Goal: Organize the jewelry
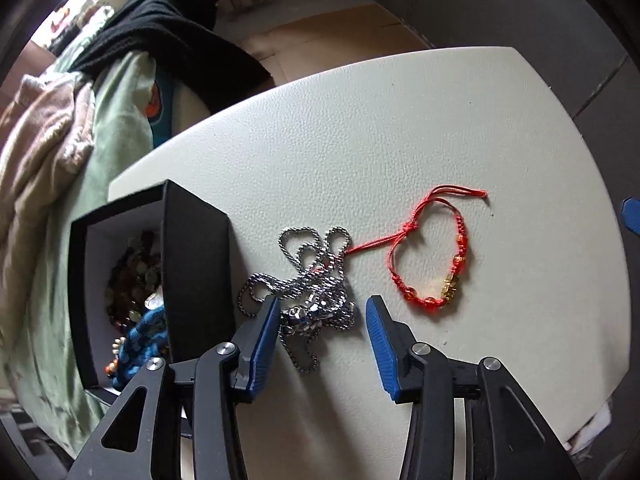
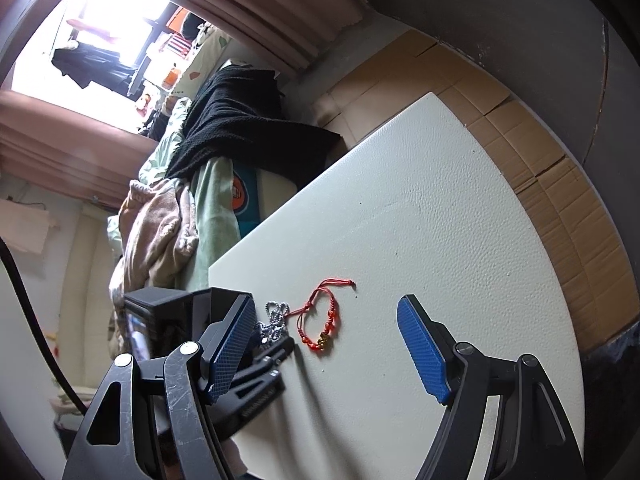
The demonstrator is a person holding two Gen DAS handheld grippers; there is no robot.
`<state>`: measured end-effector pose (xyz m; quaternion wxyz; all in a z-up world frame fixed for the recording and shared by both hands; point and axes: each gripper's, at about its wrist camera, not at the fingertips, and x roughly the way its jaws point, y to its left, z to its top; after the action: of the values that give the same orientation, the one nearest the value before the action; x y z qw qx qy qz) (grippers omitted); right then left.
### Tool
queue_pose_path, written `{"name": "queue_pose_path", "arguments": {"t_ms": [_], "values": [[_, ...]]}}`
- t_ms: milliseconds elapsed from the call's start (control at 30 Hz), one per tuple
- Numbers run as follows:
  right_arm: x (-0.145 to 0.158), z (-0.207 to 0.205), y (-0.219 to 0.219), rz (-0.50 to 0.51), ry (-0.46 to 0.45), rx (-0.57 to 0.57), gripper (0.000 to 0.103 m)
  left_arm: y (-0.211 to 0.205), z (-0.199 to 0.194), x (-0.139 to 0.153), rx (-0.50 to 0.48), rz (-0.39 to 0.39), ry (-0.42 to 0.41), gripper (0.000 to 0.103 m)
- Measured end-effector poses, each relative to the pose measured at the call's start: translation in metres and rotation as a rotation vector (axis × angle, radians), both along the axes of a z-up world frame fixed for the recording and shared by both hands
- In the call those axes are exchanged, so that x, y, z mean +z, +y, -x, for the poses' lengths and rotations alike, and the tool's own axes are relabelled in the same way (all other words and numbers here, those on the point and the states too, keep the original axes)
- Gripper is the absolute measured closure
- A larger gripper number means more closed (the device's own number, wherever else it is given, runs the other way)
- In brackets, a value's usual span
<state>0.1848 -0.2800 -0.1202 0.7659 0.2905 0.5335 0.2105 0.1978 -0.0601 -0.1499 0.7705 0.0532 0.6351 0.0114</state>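
My left gripper (image 1: pixel 322 330) points steeply down over the silver chain necklace (image 1: pixel 308 280), which lies in a loose tangle on the pale worktop (image 1: pixel 400 140) just beside the open black box (image 1: pixel 196 264). Its jaws are spread, one blue pad at the near edge of the heap and the other clear on the far side, so nothing is pinched. Beads and a blue piece (image 1: pixel 146 332) already sit in the box, so I judge the chain goes there next. To do this well, I would come straight down with the densest knot of links centred between the pads, not a single stray loop, and close only when both pad tips are nearly on the worktop; a thin chain slips out of a high pinch. One tail of the red cord bracelet (image 1: pixel 430 256) runs up to the chain, and I cannot tell whether it lies under a link, so I would lift slowly and watch whether the cord drags along. The box wall stands close to my left pad, so I would keep that pad from nudging it. My right gripper (image 2: pixel 326 344) hangs over the worktop nearer the bracelet (image 2: pixel 320 328), its jaws wide apart and empty; it is well placed to take that piece once the chain is away.
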Motion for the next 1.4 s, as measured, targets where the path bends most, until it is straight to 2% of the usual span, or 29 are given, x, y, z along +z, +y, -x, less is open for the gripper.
{"name": "queue_pose_path", "arguments": {"t_ms": [100, 167, 267, 367, 467, 567, 633, 667, 867, 1067, 1133, 1167, 1233, 1300, 1400], "values": [[0.001, 0.000, -0.001, -0.008, -0.001, -0.001, 0.028, -0.005, 0.008, 0.003, -0.021, 0.115, 0.038, 0.056], [0.002, 0.001, -0.002, -0.015, -0.003, -0.003, 0.028, -0.008, 0.013, 0.002, -0.027, 0.150, 0.057, 0.056], [0.003, 0.001, -0.005, -0.022, -0.004, -0.009, 0.028, -0.007, 0.014, 0.004, -0.014, 0.142, 0.035, 0.056], [0.002, 0.002, -0.008, -0.026, 0.000, -0.016, 0.028, -0.005, 0.013, 0.005, 0.002, 0.089, 0.003, 0.056], [0.002, 0.001, -0.009, -0.026, -0.001, -0.020, 0.028, -0.001, 0.009, -0.002, 0.007, 0.092, 0.027, 0.056], [0.002, 0.001, -0.012, -0.029, 0.001, -0.026, 0.028, 0.007, 0.008, -0.002, 0.021, 0.098, -0.009, 0.057], [0.002, 0.001, -0.013, -0.030, 0.002, -0.029, 0.028, 0.004, 0.011, -0.001, 0.005, 0.101, -0.023, 0.071], [0.002, 0.001, -0.013, -0.030, 0.002, -0.029, 0.028, 0.005, 0.012, 0.000, 0.003, 0.097, -0.026, 0.085], [0.001, 0.002, -0.005, -0.002, -0.001, -0.003, 0.028, 0.013, 0.012, 0.001, 0.041, 0.126, -0.045, 0.085], [-0.005, 0.000, 0.009, 0.061, 0.007, 0.036, 0.028, 0.029, 0.015, 0.026, 0.083, 0.159, -0.109, 0.089], [-0.008, -0.001, 0.016, 0.082, 0.008, 0.052, 0.033, 0.034, 0.017, 0.037, 0.088, 0.168, -0.136, 0.089], [-0.011, -0.001, 0.020, 0.094, 0.012, 0.065, 0.039, 0.033, 0.015, 0.042, 0.091, 0.172, -0.144, 0.089], [-0.015, -0.001, 0.029, 0.113, 0.022, 0.088, 0.043, 0.038, 0.014, 0.052, 0.098, 0.186, -0.167, 0.089], [-0.020, -0.001, 0.039, 0.142, 0.029, 0.109, 0.053, 0.041, 0.014, 0.062, 0.099, 0.197, -0.183, 0.089], [-0.029, -0.003, 0.056, 0.180, 0.042, 0.145, 0.059, 0.046, 0.014, 0.075, 0.104, 0.213, -0.208, 0.089]]}}
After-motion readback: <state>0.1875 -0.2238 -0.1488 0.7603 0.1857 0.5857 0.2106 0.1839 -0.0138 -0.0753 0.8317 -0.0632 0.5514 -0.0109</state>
